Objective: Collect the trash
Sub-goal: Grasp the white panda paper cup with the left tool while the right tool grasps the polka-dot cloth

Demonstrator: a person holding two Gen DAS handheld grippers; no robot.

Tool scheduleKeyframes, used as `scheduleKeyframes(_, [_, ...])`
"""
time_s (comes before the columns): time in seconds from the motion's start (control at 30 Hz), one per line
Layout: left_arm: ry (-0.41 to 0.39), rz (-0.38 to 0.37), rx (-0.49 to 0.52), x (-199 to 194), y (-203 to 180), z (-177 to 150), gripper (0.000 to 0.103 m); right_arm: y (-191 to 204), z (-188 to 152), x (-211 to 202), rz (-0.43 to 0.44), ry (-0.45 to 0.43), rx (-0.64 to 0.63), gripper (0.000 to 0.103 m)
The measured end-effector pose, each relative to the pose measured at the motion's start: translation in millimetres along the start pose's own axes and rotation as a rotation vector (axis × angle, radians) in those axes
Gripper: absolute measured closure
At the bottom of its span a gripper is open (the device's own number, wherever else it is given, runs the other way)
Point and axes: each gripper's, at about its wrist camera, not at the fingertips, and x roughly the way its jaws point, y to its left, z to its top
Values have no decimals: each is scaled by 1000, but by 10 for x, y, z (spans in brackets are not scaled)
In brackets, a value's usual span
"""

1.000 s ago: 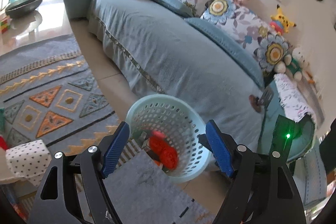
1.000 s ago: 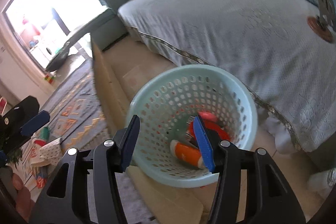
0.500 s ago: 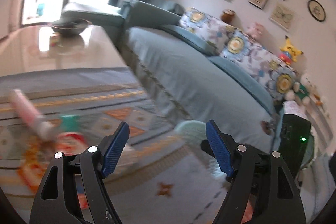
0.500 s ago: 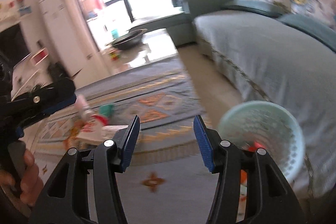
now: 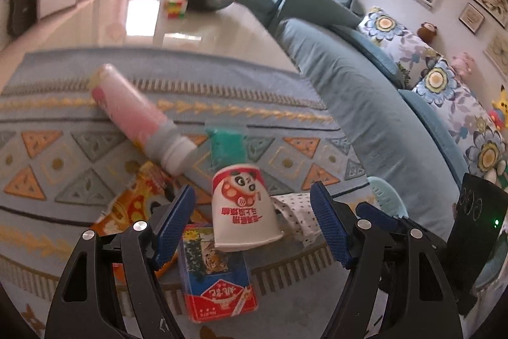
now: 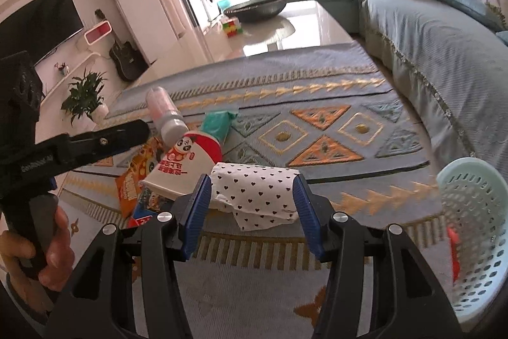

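Observation:
Trash lies on the patterned rug [image 5: 63, 148]: an upturned red-and-white paper cup [image 5: 243, 207], a blue-and-red carton [image 5: 216, 278], a pink bottle [image 5: 139, 119], an orange snack wrapper [image 5: 136, 205], a green packet [image 5: 227, 145] and a heart-print paper wad [image 6: 254, 191]. My left gripper [image 5: 252, 224] is open, its jaws either side of the cup. My right gripper [image 6: 249, 207] is open around the paper wad, which spans the gap between the jaws. The mint basket [image 6: 470, 231] stands at the right with red trash inside.
A blue-grey sofa [image 5: 365, 104] with flowered cushions runs along the right. A glossy low table [image 6: 285, 27] holds a dark bowl [image 6: 257, 7] and a coloured cube. A TV, a potted plant [image 6: 84, 97] and a guitar stand at the left wall.
Both grippers have swung away from above the basket to the trash pile on the rug. Both stay open.

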Motion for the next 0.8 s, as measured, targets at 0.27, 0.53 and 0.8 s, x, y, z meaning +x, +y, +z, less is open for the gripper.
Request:
scheduleKeyframes(0.27, [108, 17, -26, 409, 94, -55, 35, -26, -41, 201, 14, 17, -26, 53])
scheduleKeyframes(0.53, [133, 35, -36, 551, 113, -152, 54, -165, -81, 337, -7, 40, 16, 33])
scheduleKeyframes(0.8, [24, 41, -44, 217, 117, -138, 63, -134, -20, 618, -12, 136, 12, 24])
